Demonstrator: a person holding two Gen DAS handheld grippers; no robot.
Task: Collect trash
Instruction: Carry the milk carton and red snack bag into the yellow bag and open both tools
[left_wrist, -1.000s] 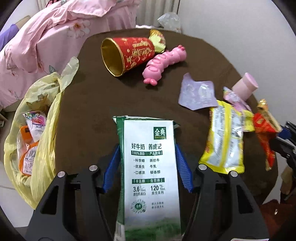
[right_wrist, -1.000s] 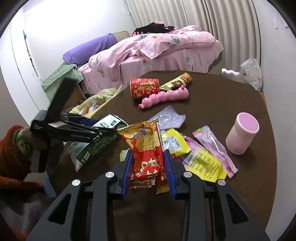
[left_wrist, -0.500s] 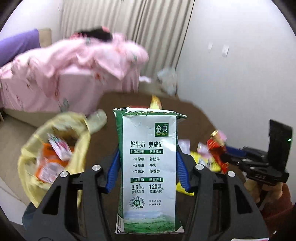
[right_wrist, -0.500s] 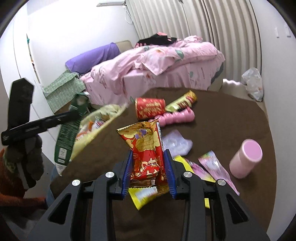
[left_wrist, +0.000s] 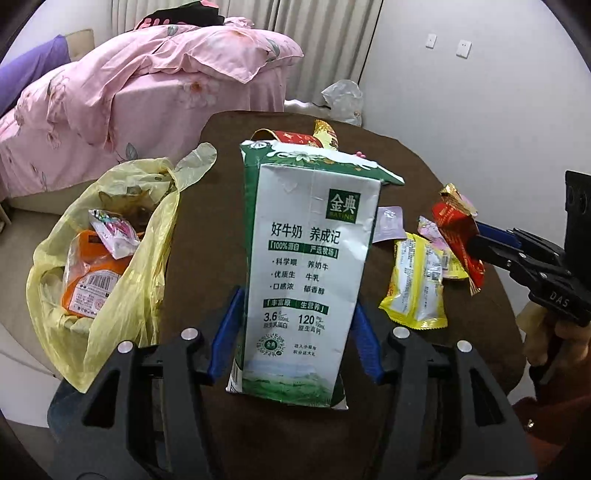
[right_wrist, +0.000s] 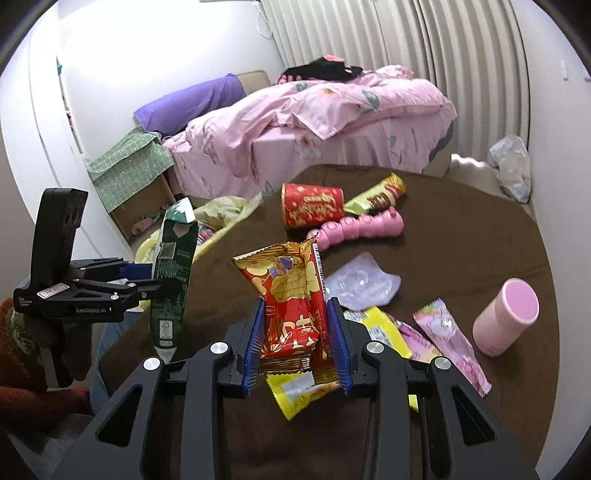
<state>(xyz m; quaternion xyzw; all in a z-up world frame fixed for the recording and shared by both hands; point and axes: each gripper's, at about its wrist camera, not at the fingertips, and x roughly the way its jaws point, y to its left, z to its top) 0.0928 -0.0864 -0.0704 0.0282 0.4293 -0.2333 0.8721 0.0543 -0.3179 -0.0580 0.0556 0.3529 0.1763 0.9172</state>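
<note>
A green-and-white milk carton (left_wrist: 310, 258) stands upright between my left gripper's (left_wrist: 295, 332) blue pads, which are shut on its lower half, above the brown round table (left_wrist: 207, 280). To its left an open yellow plastic bag (left_wrist: 122, 258) with wrappers inside hangs at the table's edge. My right gripper (right_wrist: 295, 332) is shut on a red-and-gold snack wrapper (right_wrist: 291, 291), held clear of the table. In the right wrist view the left gripper (right_wrist: 147, 280) holds the carton (right_wrist: 171, 280) near the bag (right_wrist: 221, 210).
On the table lie a tipped red paper cup (right_wrist: 314, 210), a pink caterpillar toy (right_wrist: 358, 229), a purple packet (right_wrist: 364, 284), a yellow wrapper (left_wrist: 415, 280), a pink wrapper (right_wrist: 447, 336) and an upright pink cup (right_wrist: 506, 321). A pink bed (right_wrist: 332, 122) stands beyond.
My left gripper has lifted the carton off the table and carried it toward the yellow bag. My right gripper has raised the red wrapper a little above the other wrappers.
</note>
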